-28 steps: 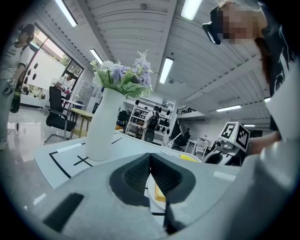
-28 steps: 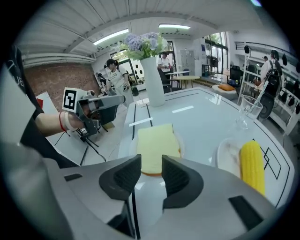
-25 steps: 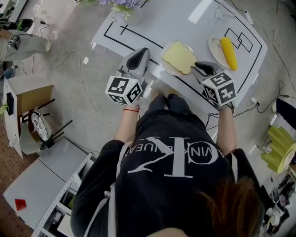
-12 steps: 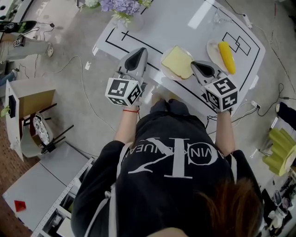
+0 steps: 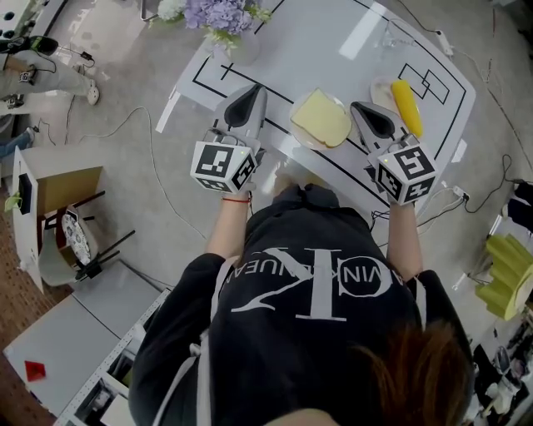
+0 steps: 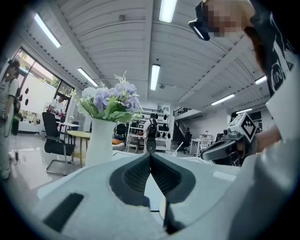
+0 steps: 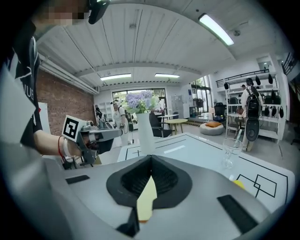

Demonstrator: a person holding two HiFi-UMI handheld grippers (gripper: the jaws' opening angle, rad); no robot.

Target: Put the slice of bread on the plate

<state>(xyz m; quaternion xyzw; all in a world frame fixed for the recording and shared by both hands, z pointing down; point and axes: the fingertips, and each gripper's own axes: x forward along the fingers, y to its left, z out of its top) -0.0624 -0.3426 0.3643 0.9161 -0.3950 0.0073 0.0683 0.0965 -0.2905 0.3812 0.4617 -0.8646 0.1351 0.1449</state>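
Observation:
The pale yellow slice of bread [image 5: 321, 116] lies flat on a white plate [image 5: 301, 136] near the table's front edge. My right gripper [image 5: 361, 108] hovers just right of the plate, clear of the bread, jaws shut and empty. In the right gripper view its tips [image 7: 150, 158] meet, and the bread [image 7: 147, 197] shows only as a sliver below, through the gap behind them. My left gripper [image 5: 252, 90] is held left of the plate, also shut with nothing in it; its tips [image 6: 150, 155] touch.
A yellow corn cob [image 5: 406, 96] lies on a second plate [image 5: 380, 86] at the right. A white vase of purple flowers [image 5: 221, 17] stands at the table's far left, a clear glass [image 5: 396, 33] farther back. Black lines mark the white table [image 5: 316, 42].
The right gripper has drawn back from the bread's right edge, lifted and closed its jaws. The left gripper has risen slightly. The bread stays on the plate.

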